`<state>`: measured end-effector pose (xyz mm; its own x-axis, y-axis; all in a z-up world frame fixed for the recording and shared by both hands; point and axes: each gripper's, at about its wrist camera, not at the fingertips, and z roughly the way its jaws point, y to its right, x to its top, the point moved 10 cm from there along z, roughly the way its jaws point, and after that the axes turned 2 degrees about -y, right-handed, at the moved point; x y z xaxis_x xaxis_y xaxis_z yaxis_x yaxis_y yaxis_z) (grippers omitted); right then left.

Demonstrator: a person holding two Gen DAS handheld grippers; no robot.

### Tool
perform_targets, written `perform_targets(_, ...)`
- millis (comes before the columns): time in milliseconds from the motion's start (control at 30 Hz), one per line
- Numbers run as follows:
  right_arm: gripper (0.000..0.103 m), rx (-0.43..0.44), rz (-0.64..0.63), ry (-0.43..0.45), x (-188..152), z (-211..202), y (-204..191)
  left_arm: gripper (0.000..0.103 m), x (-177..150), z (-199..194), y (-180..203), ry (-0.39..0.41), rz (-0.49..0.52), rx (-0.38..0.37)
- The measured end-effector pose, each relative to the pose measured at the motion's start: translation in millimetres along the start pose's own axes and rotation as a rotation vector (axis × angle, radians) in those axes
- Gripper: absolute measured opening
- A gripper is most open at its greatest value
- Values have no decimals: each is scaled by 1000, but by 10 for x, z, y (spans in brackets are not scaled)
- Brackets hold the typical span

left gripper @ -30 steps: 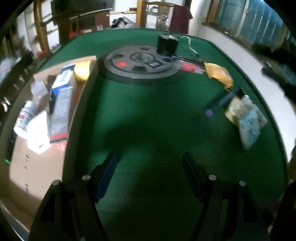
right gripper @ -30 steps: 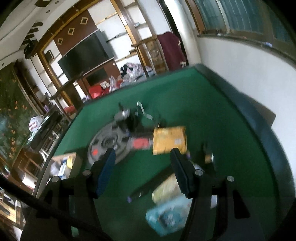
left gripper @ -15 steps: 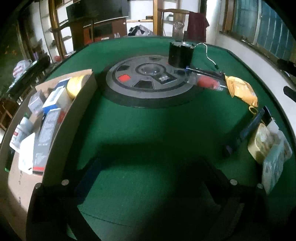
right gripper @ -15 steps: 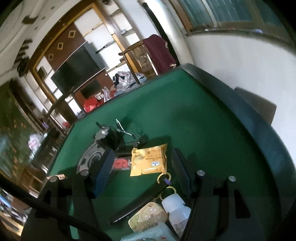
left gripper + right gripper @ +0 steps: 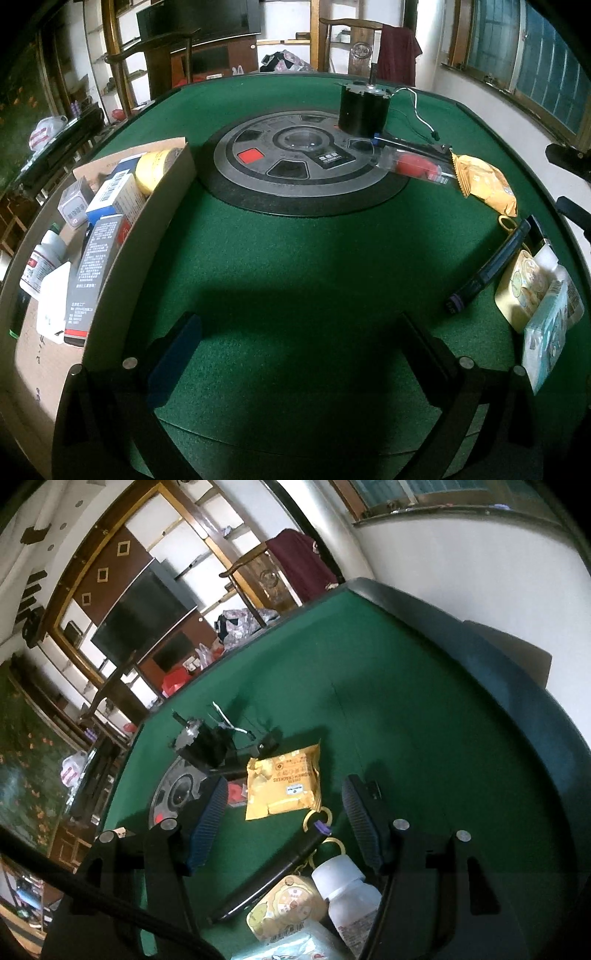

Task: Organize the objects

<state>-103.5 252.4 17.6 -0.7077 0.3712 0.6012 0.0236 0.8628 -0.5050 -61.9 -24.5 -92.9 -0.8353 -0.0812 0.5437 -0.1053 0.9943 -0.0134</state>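
Clutter is the main hazard: the yellow snack packet point(image 5: 283, 782) lies at 12 o'clock between the fingers of the right hand-held gripper point(image 5: 284, 819), whose jaws stand apart and grip nothing, while a black pen point(image 5: 273, 875), key rings and a white bottle point(image 5: 347, 890) crowd just below, so closing could snag them. The left hand-held gripper point(image 5: 291, 350) has just opened wide over bare desk point(image 5: 295, 258), empty. The cardboard box point(image 5: 122, 236) at 9 o'clock is cut off, its labels unreadable.
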Motion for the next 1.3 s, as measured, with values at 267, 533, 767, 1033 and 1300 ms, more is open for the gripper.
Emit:
perform_targets(267,63,-83,-33,60,74,-80,86,102,0,-1,-4,0,0,0)
perform_targets(533,63,-156,29,86,142,-130,400,102,1,2,-5,0,0,-1)
perform_targets(767,63,-166,7,51,92,-43,390,102,0,1,-7,0,0,-1)
perform_targets(1033,63,-180,-26,44,86,-12,365,102,-1,0,-8,0,-1,-1)
perform_targets(1300,63,-213,-52,33,39,44,399,102,1,-2,-8,0,-1,-1)
